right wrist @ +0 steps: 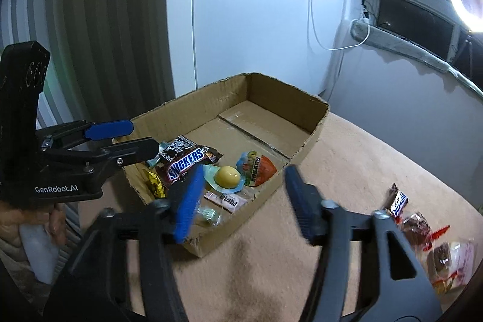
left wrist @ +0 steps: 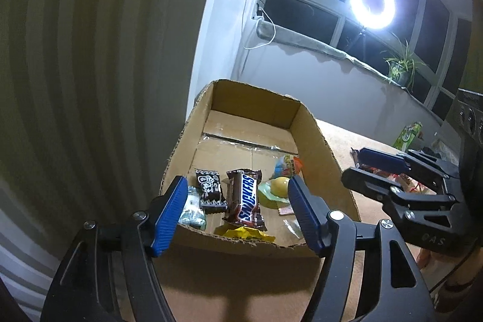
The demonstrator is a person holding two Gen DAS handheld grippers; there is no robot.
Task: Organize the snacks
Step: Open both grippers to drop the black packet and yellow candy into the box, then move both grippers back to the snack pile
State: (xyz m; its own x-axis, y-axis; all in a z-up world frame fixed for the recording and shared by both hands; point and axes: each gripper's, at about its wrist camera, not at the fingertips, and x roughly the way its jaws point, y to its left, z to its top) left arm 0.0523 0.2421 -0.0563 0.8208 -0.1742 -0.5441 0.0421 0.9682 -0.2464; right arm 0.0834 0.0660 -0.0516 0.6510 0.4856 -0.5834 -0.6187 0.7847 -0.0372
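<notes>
Left gripper [left wrist: 235, 213] open over cardboard box [left wrist: 329, 153], Snickers bar [left wrist: 245, 198] below.

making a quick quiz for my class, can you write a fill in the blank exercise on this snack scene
1. The Snickers bar lies inside the ____ box.
2. The round yellow candy lies in the box between the Snickers bar and the ____ packet.
3. The left tongs and the right tongs both stand ____, holding nothing.
4. A few wrapped snacks still lie outside the box on the ____ surface.

Missing words: cardboard; orange; open; beige
</notes>
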